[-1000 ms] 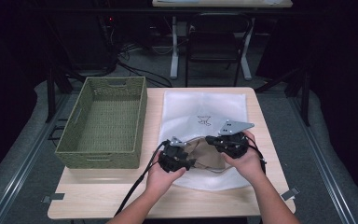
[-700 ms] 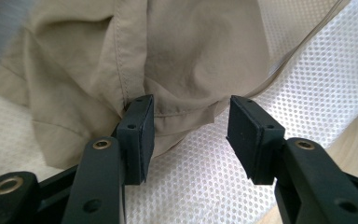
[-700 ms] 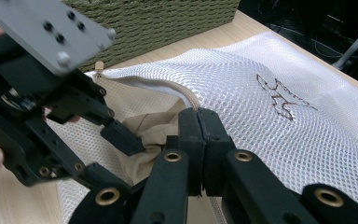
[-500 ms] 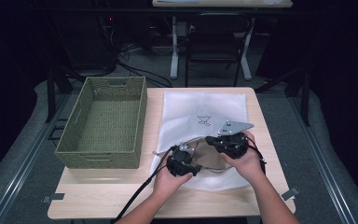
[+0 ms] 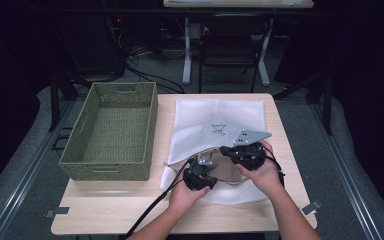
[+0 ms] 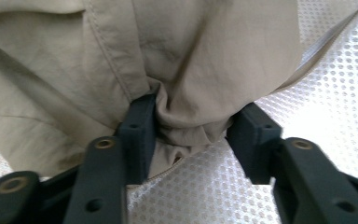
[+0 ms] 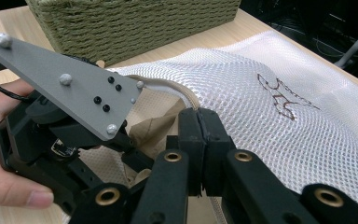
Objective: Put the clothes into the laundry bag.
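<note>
- i sit at a light wooden table with a two-jaw gripper in each hand; a white mesh laundry bag lies flat in front of me, and a green woven basket stands to its left, just beside it.
- a beige garment sits at the near, open end of the bag; i cannot tell how much of it lies inside.
- my right gripper has its jaws pressed fully together on the corded rim of the bag's mouth, holding the opening up; in the right gripper view the mesh stretches away from that pinch.
- my left gripper is at the mouth of the bag, lower and further toward the right gripper than a second ago, when it sat off to the left of the garment.
- its jaws are partway open and have just been closing; in the left gripper view a bunched fold of the beige cloth sits between the two pads and both pads press into it, so it has hold of the garment.
- i judge this means the cloth is now gripped and the bag held open, so the next move would be pushing or drawing the garment through the opening.
- the basket looks empty.
</note>
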`<state>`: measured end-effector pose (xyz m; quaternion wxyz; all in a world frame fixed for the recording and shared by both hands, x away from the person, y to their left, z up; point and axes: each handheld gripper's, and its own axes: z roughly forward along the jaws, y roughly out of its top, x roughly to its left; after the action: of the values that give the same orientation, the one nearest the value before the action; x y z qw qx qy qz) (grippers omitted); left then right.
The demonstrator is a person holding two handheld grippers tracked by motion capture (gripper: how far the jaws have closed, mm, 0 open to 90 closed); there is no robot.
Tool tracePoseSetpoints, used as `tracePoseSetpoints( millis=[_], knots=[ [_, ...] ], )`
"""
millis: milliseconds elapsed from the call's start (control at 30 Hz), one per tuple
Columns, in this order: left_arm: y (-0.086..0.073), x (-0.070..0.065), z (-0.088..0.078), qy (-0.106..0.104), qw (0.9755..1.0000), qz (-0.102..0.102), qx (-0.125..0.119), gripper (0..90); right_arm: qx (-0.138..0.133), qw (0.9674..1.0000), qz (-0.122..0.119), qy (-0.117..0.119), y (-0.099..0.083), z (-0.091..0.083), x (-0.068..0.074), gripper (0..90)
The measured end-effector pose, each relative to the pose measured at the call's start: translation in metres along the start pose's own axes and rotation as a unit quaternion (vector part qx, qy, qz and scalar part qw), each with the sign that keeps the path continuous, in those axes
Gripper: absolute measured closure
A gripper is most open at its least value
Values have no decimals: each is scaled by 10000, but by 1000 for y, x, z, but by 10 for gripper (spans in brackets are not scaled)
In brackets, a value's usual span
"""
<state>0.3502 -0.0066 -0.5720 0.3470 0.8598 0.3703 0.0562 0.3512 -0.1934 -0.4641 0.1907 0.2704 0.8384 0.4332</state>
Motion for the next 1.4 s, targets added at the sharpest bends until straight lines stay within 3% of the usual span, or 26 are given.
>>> tracePoseSetpoints(
  millis=[200,433,567,700,933,1400],
  knots=[
    [1,0,0,-16,10000,22,9,722,-5,10000,-10,-2,0,0,0,894],
    [6,1,-3,-72,10000,-35,27,802,-3,10000,15,4,0,-1,0,894],
    [9,2,-6,-34,10000,20,48,819,-4,10000,21,5,0,-1,0,894],
    [14,2,-8,2,9999,-86,-87,825,-3,10000,14,9,0,-1,0,895],
    [23,4,-12,96,9998,-83,-181,827,-1,10000,9,22,0,0,0,895],
    [39,5,-18,88,9996,-93,-266,828,-11,10000,46,32,-1,-1,-1,896]
  ],
)
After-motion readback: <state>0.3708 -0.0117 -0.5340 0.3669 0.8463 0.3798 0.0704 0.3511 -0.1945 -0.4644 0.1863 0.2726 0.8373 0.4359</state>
